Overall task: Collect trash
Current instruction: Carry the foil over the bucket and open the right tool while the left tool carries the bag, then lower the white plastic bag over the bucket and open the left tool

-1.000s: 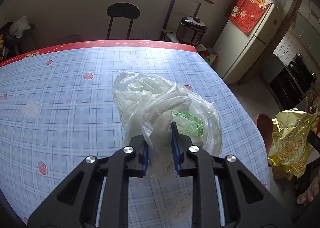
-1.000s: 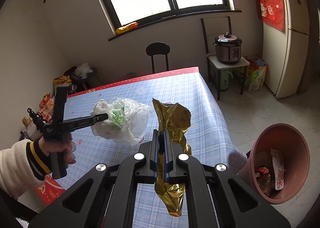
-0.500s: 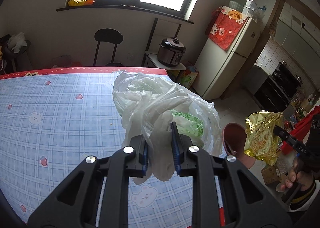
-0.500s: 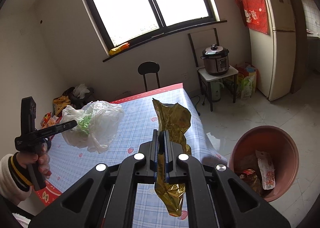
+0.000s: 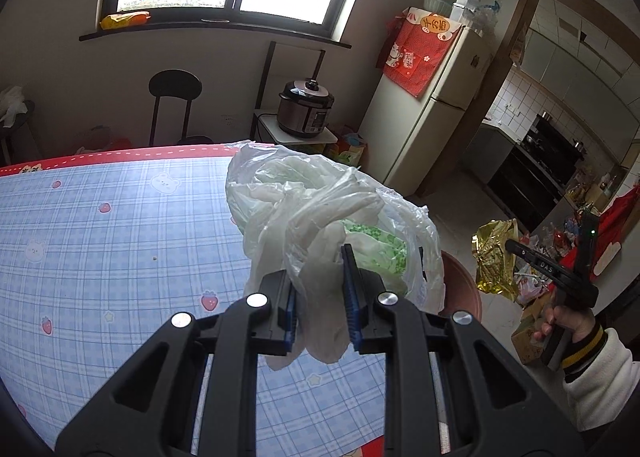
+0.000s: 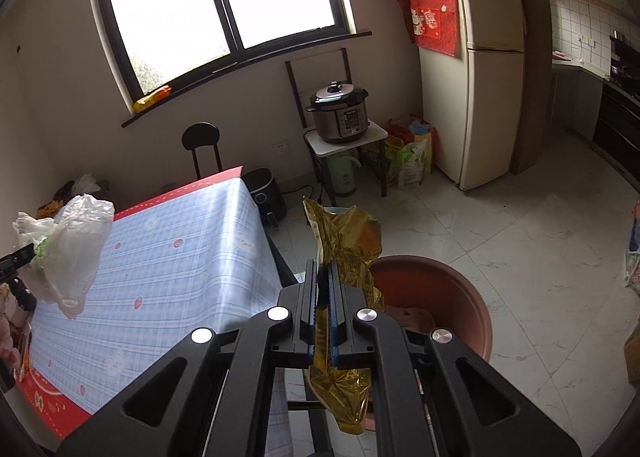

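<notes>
My left gripper (image 5: 320, 289) is shut on a crumpled clear plastic bag (image 5: 320, 213) with green-printed packaging inside, held above the table's right edge. The bag also shows in the right wrist view (image 6: 70, 249). My right gripper (image 6: 324, 305) is shut on a gold foil wrapper (image 6: 346, 245), held just left of and above a terracotta-coloured bin (image 6: 452, 297) on the floor. The wrapper (image 5: 494, 257) and the bin rim (image 5: 460, 285) show in the left wrist view, the bin mostly hidden behind the bag.
The table (image 5: 100, 241) has a blue checked cloth with a red border. A black chair (image 6: 200, 145), a pressure cooker (image 6: 340, 113) on a small stand, shopping bags and a fridge (image 6: 476, 77) stand along the far wall. Tiled floor (image 6: 540, 241) lies around the bin.
Both grippers have swung right, away from the table toward the bin. The right gripper with the gold wrapper is now much closer to the bin. Both grips are unchanged.
</notes>
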`<state>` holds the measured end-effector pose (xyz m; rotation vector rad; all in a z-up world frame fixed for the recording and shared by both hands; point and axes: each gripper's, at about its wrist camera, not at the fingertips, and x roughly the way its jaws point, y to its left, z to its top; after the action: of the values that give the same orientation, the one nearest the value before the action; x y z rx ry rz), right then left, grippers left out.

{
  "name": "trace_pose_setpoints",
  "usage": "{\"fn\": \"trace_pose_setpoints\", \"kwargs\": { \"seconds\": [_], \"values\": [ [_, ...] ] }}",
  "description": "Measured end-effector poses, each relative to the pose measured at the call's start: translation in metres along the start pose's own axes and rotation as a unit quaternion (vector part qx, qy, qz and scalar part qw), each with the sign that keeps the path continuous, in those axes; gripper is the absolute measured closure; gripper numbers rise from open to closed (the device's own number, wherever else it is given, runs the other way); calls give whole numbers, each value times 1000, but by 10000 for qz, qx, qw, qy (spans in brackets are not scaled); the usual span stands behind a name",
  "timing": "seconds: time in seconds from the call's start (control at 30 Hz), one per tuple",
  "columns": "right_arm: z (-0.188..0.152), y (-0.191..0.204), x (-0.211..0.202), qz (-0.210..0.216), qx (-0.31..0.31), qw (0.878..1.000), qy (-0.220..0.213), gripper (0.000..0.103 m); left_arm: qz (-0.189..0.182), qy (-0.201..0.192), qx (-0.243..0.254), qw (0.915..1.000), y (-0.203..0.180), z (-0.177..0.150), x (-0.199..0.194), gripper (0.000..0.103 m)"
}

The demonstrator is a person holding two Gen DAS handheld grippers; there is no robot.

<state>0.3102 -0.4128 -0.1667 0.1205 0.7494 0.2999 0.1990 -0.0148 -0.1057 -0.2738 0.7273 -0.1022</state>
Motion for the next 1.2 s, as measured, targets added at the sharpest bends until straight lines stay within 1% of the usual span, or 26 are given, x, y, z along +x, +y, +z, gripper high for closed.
{"fn": "trace_pose_setpoints", "kwargs": {
  "seconds": [0.03,0.1,0.13,0.17,0.23,0.3,0.37,0.43,0.53,0.7,0.8,0.87,0.9,0.93,0.97,1.07,1.1,1.17,1.2],
  "values": [
    [3,-6,2,-34,40,10000,5,95,-13,11,21,10000,-6,0,2,80],
    [9,-16,4,-116,94,9999,9,87,-44,27,74,10000,-16,0,7,80],
    [11,-20,3,-138,117,9998,-39,74,-65,39,107,9999,-21,0,10,80],
    [14,-23,1,-145,134,9998,-99,55,-94,54,149,9998,-27,-1,12,80],
    [17,-27,-7,-200,122,9993,-279,34,-155,94,244,9995,-38,-1,19,80],
    [20,-31,-15,-208,70,9992,-341,29,-238,146,329,9991,-51,-1,28,80],
    [20,-34,-25,-324,66,9986,-410,14,-331,211,436,9983,-65,-1,39,80],
    [19,-41,-36,-417,93,9979,-481,6,-444,294,563,9970,-82,-2,52,80],
    [13,-51,-51,-481,161,9977,-444,5,-617,449,782,9940,-111,-4,76,80],
    [-3,-75,-77,-609,362,9966,-429,5,-914,706,1140,9867,-167,-10,125,80],
    [-13,-92,-89,-692,548,9953,-402,5,-1081,800,1339,9818,-203,-10,154,80],
    [-18,-104,-96,-799,608,9942,-388,5,-1179,841,1460,9786,-226,-8,171,77],
    [-19,-107,-99,-850,633,9936,-384,5,-1221,848,1536,9769,-236,-7,177,69],
    [-21,-112,-102,-901,665,9930,-379,5,-1273,830,1606,9752,-245,-5,183,52],
    [-21,-116,-104,-944,700,9924,-373,5,-1325,788,1641,9743,-252,-3,187,44],
    [-21,-124,-109,-1023,759,9911,-388,5,-1326,685,1680,9744,-261,3,190,33],
    [-21,-125,-109,-1043,766,9908,-386,5,-1316,632,1654,9754,-261,5,187,26],
    [-21,-125,-110,-1062,763,9907,-366,5,-1336,543,1615,9763,-256,8,179,21],
    [-21,-123,-109,-1062,752,9909,-354,5,-1282,528,1627,9769,-253,9,176,20]
  ]
}}
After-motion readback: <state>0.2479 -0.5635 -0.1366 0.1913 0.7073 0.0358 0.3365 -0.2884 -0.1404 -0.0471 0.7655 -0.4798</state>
